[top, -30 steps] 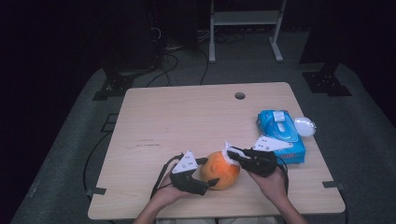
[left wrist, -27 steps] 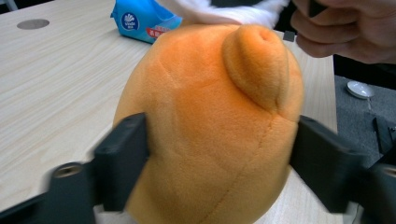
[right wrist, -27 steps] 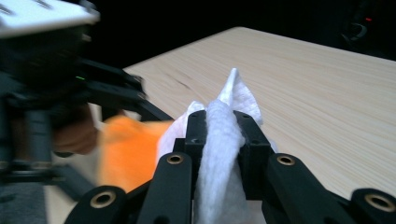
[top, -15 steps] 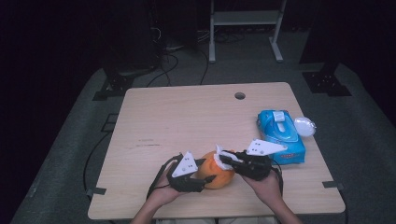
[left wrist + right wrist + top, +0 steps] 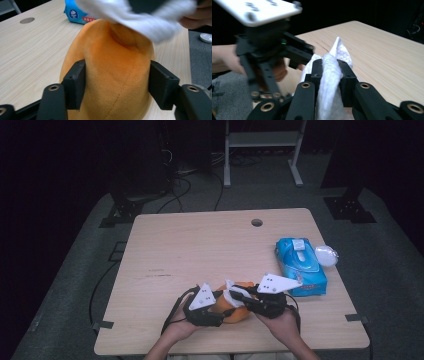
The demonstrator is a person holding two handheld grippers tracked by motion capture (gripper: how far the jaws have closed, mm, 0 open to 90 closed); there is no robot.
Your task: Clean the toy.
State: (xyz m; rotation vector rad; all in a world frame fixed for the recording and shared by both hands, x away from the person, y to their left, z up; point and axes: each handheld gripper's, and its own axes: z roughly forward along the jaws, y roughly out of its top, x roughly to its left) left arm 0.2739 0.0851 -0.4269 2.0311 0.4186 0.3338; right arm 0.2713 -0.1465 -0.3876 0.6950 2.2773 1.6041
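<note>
The left gripper (image 5: 116, 87) jaws, wide a second ago, have just been closing and now press both sides of the orange plush (image 5: 112, 75). The right gripper (image 5: 235, 296), with its white wipe (image 5: 329, 82), sits further over the plush top than before, its grey plate nearer the blue pack (image 5: 300, 265).

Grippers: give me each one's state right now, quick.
Left gripper: closed on the orange plush toy, fingers pressing its sides.
Right gripper: closed on the white wipe.
</note>
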